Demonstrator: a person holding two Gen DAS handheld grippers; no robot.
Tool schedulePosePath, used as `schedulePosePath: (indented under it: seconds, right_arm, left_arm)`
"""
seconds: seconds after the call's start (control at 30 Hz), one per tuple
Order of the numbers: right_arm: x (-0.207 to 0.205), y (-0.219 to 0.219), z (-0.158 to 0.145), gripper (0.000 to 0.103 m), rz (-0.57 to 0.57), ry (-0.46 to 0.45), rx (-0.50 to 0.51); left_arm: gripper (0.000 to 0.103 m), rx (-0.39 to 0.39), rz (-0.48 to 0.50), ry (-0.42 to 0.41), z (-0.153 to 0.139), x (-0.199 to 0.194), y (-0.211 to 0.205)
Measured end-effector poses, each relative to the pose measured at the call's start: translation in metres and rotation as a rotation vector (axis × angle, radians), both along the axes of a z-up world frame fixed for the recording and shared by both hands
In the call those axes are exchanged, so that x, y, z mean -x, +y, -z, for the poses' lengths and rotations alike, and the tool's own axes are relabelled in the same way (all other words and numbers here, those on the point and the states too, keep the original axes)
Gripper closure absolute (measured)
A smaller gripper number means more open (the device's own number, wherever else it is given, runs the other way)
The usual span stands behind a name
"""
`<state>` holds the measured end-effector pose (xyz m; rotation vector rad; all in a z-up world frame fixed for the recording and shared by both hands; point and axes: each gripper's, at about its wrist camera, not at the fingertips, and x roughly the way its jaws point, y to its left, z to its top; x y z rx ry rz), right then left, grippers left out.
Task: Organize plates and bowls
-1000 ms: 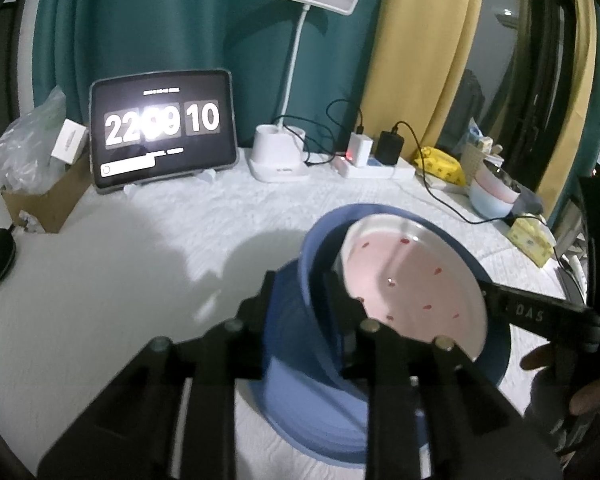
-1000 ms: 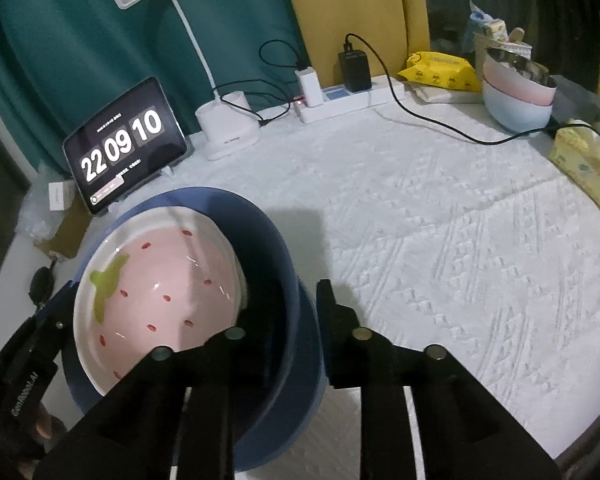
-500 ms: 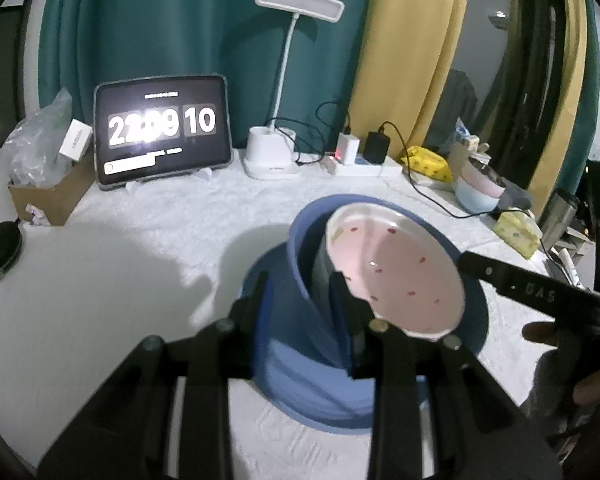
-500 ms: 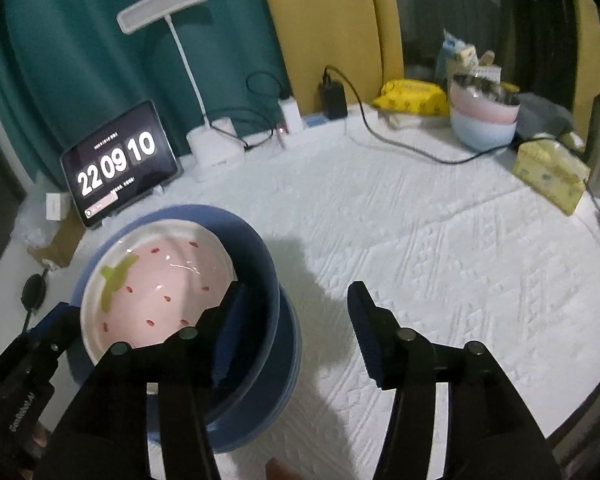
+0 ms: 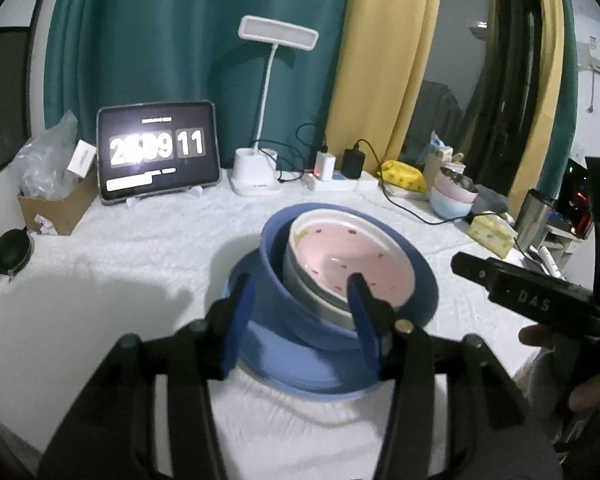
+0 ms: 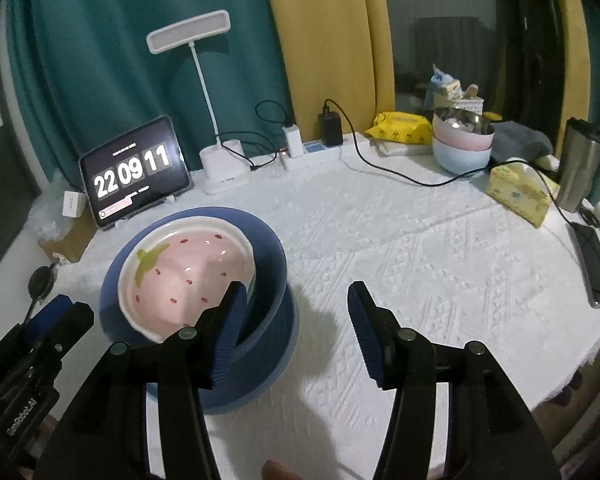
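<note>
on the table (image 6: 420, 248), which has a white textured cloth over it, sits a stack of three dishes: a blue plate (image 5: 428, 292) at the bottom, a deep blue bowl (image 5: 288, 300) on it, and a pink strawberry-patterned bowl (image 6: 188, 268) nested inside the blue bowl, leaning a little so its rim rides higher on one side. the stack stands on the left part of the table in the right wrist view, in front of a tablet clock (image 6: 134, 172) and a white desk lamp (image 6: 220, 164)

the left hand-held gripper (image 5: 300, 300) has just been opening; its jaws stand apart on either side of the near wall of the blue bowl, with the pads clear of it, one outside the bowl and the other in front of the pink bowl's rim. the right hand-held gripper (image 6: 296, 300) also has its jaws apart, having opened within the last second; its left finger overlaps the far-right rim of the blue bowl in the picture, its right finger is over bare cloth, and nothing is gripped between them

far back on the right, well apart from the stack, a second pile of bowls (image 6: 462, 144) stands near a yellow tissue box (image 6: 520, 196), with a power strip (image 6: 324, 148) and its cables along the curtain side
</note>
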<state>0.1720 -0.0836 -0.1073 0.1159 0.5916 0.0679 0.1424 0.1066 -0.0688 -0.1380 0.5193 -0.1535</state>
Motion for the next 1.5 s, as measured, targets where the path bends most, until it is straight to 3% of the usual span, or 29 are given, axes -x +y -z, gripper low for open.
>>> schedulePosePath:
  seconds: [0.1,0.13,0.27,0.57,0.9,1.0,1.5]
  right_arm:
    - [0.015,-0.001,-0.005,0.047,0.004,-0.025,0.003]
    - [0.020,-0.001,-0.007,0.047,0.004,-0.034,0.004]
    - [0.039,-0.003,-0.014,0.047,0.012,-0.067,0.010]
    - [0.085,-0.006,-0.037,0.047,0.021,-0.160,0.023]
    - [0.131,-0.009,-0.063,0.046,0.024,-0.264,0.033]
    - [0.144,-0.009,-0.070,0.046,0.023,-0.293,0.040]
    - [0.191,-0.014,-0.092,0.045,0.027,-0.396,0.052]
  left_arm:
    - [0.050,-0.009,0.002,-0.024,-0.005,0.012,-0.002]
    - [0.042,-0.011,0.003,-0.035,-0.007,0.017,-0.003]
    - [0.030,-0.020,0.007,-0.071,-0.015,0.033,-0.006]
    - [0.018,-0.047,0.013,-0.165,-0.039,0.073,-0.016]
    - [0.015,-0.089,0.011,-0.242,-0.066,0.111,-0.024]
    - [0.006,-0.090,0.000,-0.264,-0.073,0.120,-0.025]
    - [0.005,-0.098,-0.063,-0.347,-0.104,0.153,-0.020]
